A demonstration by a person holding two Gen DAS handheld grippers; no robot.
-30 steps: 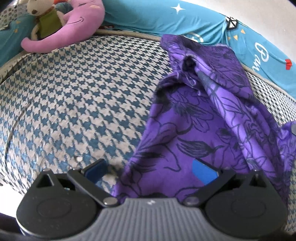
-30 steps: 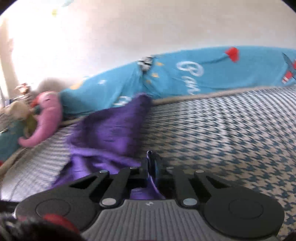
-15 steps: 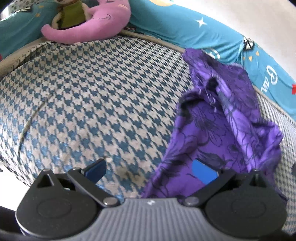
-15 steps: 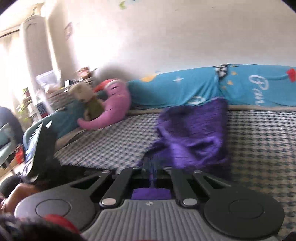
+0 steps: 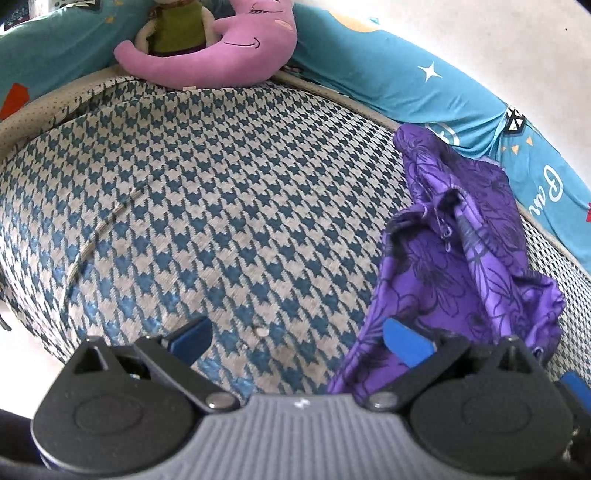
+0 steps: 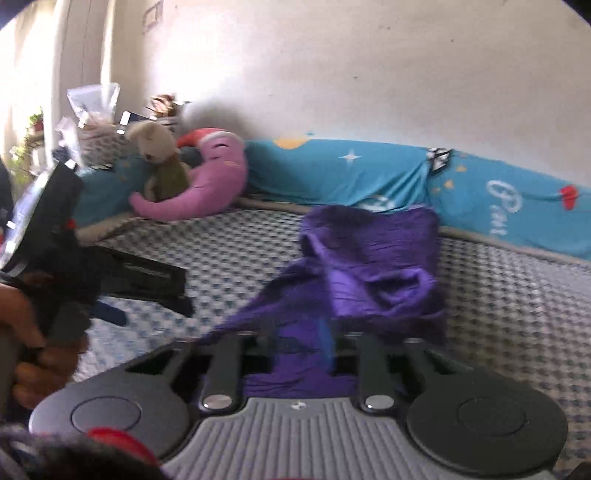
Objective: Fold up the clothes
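Note:
A purple garment with a dark flower print (image 5: 461,258) lies bunched on the blue and white houndstooth mattress (image 5: 221,203), at the right of the left wrist view. My left gripper (image 5: 299,341) stands open low over the mattress; its right blue pad (image 5: 406,347) is over the garment's near edge and its left pad is over bare mattress. In the right wrist view the garment (image 6: 369,269) rises in a crumpled heap just ahead. My right gripper (image 6: 325,347) is shut on a strip of the garment's cloth, which stretches from the heap to the fingers. A hand (image 6: 29,332) holds the left gripper (image 6: 177,291) at the left.
A pink moon-shaped plush (image 5: 221,48) and a bear plush (image 5: 177,29) rest against teal bolsters (image 5: 369,74) along the back. The mattress drops off at its left edge (image 5: 22,295). Cluttered shelves (image 6: 92,110) stand by the wall beyond the plush toys.
Both views have swung leftward, so the garment now sits further right. The right gripper stays shut on the cloth and has drawn it taut. The left gripper stays open.

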